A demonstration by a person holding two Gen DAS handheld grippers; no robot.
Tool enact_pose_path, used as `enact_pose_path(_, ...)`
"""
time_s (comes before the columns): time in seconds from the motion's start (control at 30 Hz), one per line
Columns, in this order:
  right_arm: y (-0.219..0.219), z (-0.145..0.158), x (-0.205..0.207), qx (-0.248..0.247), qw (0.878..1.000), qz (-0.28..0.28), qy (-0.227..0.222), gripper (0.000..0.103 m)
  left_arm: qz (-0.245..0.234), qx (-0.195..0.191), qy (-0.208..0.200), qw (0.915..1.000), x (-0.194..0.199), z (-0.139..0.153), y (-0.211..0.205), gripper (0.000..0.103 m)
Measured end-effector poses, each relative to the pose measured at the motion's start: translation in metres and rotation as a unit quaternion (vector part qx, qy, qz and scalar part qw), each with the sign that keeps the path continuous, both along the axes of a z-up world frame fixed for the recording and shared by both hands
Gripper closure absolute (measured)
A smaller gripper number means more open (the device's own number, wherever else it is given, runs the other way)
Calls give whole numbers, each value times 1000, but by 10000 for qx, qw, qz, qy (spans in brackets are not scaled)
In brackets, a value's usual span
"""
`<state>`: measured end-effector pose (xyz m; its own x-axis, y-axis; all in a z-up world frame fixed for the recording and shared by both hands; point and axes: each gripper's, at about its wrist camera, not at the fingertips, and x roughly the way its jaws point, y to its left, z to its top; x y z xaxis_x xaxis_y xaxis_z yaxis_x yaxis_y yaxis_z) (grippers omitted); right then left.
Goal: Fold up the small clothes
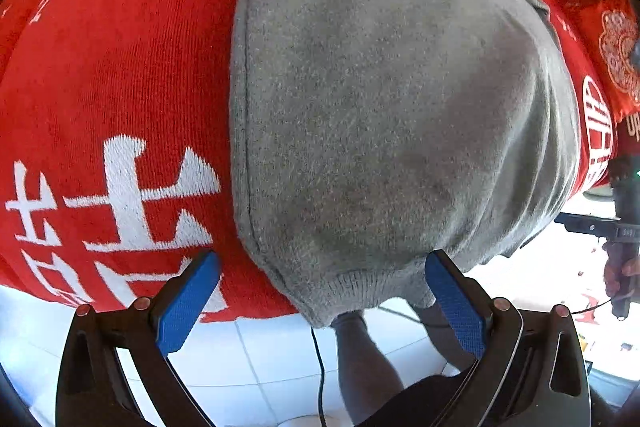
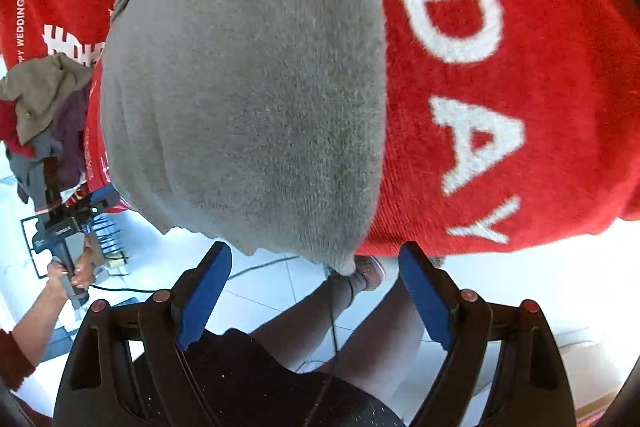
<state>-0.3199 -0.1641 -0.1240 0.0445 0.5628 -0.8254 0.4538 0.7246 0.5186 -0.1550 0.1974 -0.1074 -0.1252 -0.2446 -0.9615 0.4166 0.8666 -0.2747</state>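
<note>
We see a red cloth (image 1: 120, 75) w/ white lettering covering the table, edge to edge. On it lies a grey knit garment (image 1: 380, 107), its ribbed hem hanging over the near edge. Left gripper (image 1: 320, 301): blue pads apart, nothing btwn them, hem just ahead. Right gripper (image 2: 316, 293): jaws wide apart, empty, garment corner just ahead. Clothes pile (image 2: 44, 107) sits far left in right-wrist view.

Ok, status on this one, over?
Both tools open, left, right, nothing held. Grey garment flat on red cloth, near hem between pads. Nothing blocking.
</note>
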Motion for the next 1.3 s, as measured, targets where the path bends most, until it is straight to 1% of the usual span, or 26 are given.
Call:
enact_pose_path(0.03,0,-2,2,44,10000,-14,3,14,3,-18,-5,10000,-1,0,0,1)
enact_pose_path(0.1,5,-6,5,184,9998,9,24,14,8,-256,119,9996,-2,3,-2,1)
enact_pose_path(0.13,7,-5,4,254,9997,38,-11,14,2,-464,249,9986,-5,5,-6,1)
enact_pose_path(0.17,8,-3,4,353,9993,59,-88,14,-28,-532,273,9982,-7,7,-10,1)
enact_pose_path(0.27,10,5,6,618,9975,-35,-336,14,-260,-520,196,9981,-12,7,-25,1)
enact_pose_path(0.33,12,-1,8,606,9976,-66,-326,14,-264,-521,172,9981,-14,5,-28,1)
enact_pose_path(0.47,13,-22,2,997,9946,-123,-243,14,-293,-579,151,9978,-13,5,-27,1)
enact_pose_path(0.57,14,-24,0,1112,9932,-259,-231,15,-223,-683,240,9971,-11,6,-28,2)
enact_pose_path(0.6,12,-25,-2,1234,9910,-458,-244,18,-213,-757,277,9965,-11,6,-31,9)
enact_pose_path(0.63,14,-25,-3,1340,9885,-645,-254,29,-215,-797,304,9961,-11,8,-34,13)
enact_pose_path(0.67,12,-25,-5,1413,9861,-846,-215,52,-248,-779,328,9961,-10,9,-37,19)
enact_pose_path(0.7,8,-26,-8,1462,9836,-1049,-132,68,-285,-703,311,9966,-10,8,-39,24)
enact_pose_path(0.73,5,-26,-13,1465,9822,-1172,-70,88,-309,-651,297,9970,-10,6,-40,28)
enact_pose_path(0.77,3,-27,-16,1444,9812,-1284,-15,88,-326,-569,267,9975,-9,5,-39,36)
enact_pose_path(0.8,4,-27,-16,1423,9814,-1285,-17,88,-319,-529,258,9978,-7,6,-37,48)
enact_pose_path(0.83,4,-25,-17,1401,9820,-1268,-45,89,-317,-508,265,9979,-6,6,-34,57)
enact_pose_path(0.87,6,-20,-16,1447,9811,-1282,-123,89,-283,-536,331,9976,-3,7,-29,73)
enact_pose_path(0.93,8,-10,-16,1605,9769,-1374,-324,89,-134,-709,520,9960,2,7,-19,75)
enact_pose_path(0.97,9,-4,-15,1670,9746,-1423,-439,89,-60,-753,555,9956,5,8,-15,79)
enact_pose_path(1.03,8,2,-14,1629,9748,-1441,-487,89,-105,-644,473,9967,2,8,-15,79)
enact_pose_path(1.07,10,1,-13,1568,9764,-1416,-439,85,-157,-528,392,9977,-1,8,-17,78)
enact_pose_path(1.13,13,-7,-12,1481,9787,-1403,-238,81,-243,-388,389,9982,-8,4,-19,61)
enact_pose_path(1.17,15,-11,-12,1458,9793,-1398,-124,70,-245,-383,421,9981,-11,3,-21,35)
enact_pose_path(1.2,13,-16,-14,1408,9807,-1360,-7,62,-236,-434,394,9980,-14,3,-21,20)
enact_pose_path(1.23,11,-18,-13,1366,9819,-1308,31,47,-247,-442,330,9982,-17,4,-21,18)
enact_pose_path(1.3,15,-22,-12,1363,9835,-1186,27,47,-393,-436,264,9979,-20,3,-23,18)
